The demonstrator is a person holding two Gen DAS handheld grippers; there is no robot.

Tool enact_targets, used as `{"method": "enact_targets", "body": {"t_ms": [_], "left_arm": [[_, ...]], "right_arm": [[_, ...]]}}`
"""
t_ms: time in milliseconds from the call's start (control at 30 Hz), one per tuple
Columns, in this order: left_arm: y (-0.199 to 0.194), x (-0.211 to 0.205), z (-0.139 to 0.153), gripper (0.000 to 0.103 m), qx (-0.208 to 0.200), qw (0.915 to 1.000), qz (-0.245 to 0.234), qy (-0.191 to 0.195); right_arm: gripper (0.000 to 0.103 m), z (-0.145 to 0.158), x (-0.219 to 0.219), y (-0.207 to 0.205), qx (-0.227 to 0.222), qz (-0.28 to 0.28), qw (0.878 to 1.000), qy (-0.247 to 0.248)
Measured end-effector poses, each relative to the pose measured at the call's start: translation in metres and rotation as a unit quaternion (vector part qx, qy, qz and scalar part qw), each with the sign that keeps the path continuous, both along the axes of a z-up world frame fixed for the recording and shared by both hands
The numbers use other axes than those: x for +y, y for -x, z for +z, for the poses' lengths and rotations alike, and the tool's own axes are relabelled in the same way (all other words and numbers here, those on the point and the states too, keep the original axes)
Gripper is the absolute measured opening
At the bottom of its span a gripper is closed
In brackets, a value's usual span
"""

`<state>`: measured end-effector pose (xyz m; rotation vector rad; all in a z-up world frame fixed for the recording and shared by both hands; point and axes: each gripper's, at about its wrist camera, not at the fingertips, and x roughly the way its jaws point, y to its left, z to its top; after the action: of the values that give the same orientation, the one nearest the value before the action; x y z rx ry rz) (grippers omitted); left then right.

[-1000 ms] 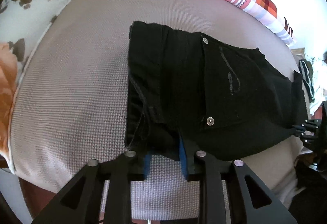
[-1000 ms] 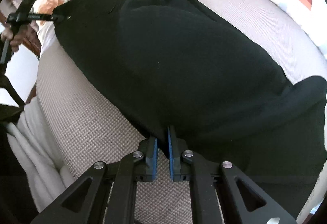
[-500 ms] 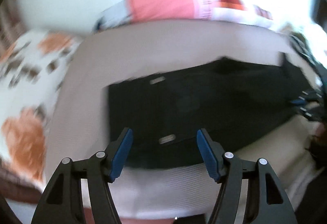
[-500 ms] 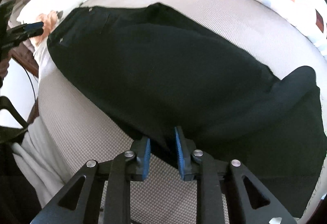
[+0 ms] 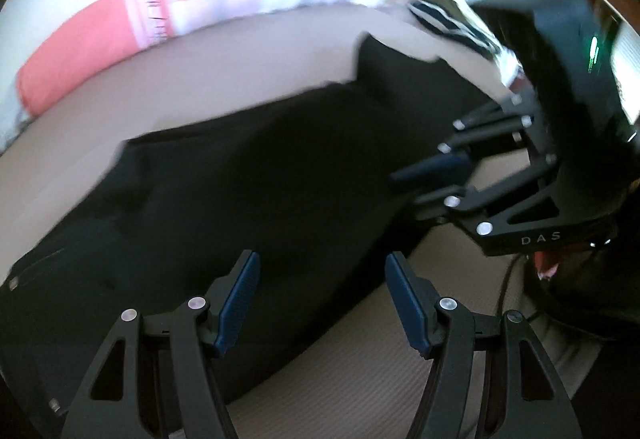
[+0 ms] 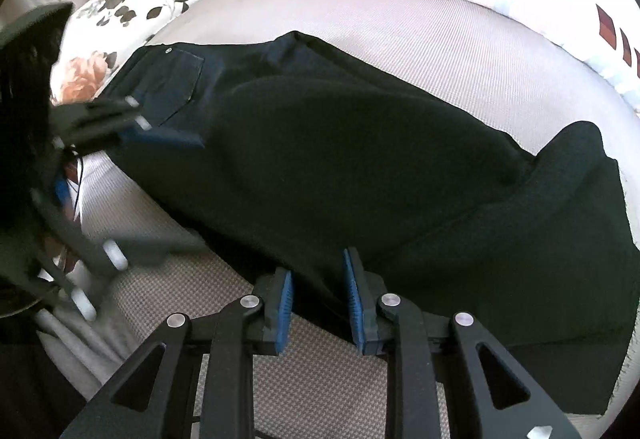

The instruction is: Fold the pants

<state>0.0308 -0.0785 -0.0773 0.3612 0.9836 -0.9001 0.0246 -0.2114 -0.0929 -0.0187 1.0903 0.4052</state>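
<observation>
Left tongs (image 5: 322,303): spread wide, holding nothing, low over the near edge by the waist end.
Pants (image 6: 360,167): black, on the bed (image 6: 400,35), long axis left to right, waistband left, legs right.
Right tongs (image 6: 318,303): part open around the near edge, not clamped.
Nearer mid-length: right.

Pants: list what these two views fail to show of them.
- Left wrist view: motion blur smears the pants; seams and pocket are unreadable.
- Left wrist view: the right gripper covers the far leg end.
- Right wrist view: the blurred left gripper covers part of the waistband; the lower hem runs off the frame edge.
</observation>
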Motion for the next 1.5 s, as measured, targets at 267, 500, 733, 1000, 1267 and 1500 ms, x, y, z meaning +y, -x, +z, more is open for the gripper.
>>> {"method": "enact_targets", "body": {"t_ms": [267,500,733,1000,1267,1500], "left_arm": [[-0.001,-0.043,-0.026,0.011,0.003,0.9989,0.013,-0.045],[-0.003,-0.034,-0.024,0.011,0.024,0.9986,0.040,-0.024],[-0.004,-0.034,-0.024,0.011,0.030,0.9980,0.051,-0.021],[-0.005,-0.031,-0.025,0.011,0.038,0.9971,0.063,-0.018],[-0.006,-0.033,-0.025,0.011,0.039,0.9967,0.067,-0.022],[-0.002,-0.036,-0.024,0.011,0.024,0.9978,0.056,-0.027]], "right_arm": [[0.046,0.017,-0.023,0.013,-0.029,-0.016,0.999,-0.010],[0.046,0.006,-0.149,0.022,-0.002,-0.179,0.981,-0.080],[0.047,-0.035,-0.284,0.052,0.023,-0.379,0.910,-0.165],[0.040,-0.057,-0.338,0.050,0.016,-0.457,0.859,-0.232],[0.004,-0.051,-0.345,0.029,0.006,-0.464,0.857,-0.222],[0.002,0.001,-0.335,0.079,-0.060,-0.478,0.868,-0.124]]}}
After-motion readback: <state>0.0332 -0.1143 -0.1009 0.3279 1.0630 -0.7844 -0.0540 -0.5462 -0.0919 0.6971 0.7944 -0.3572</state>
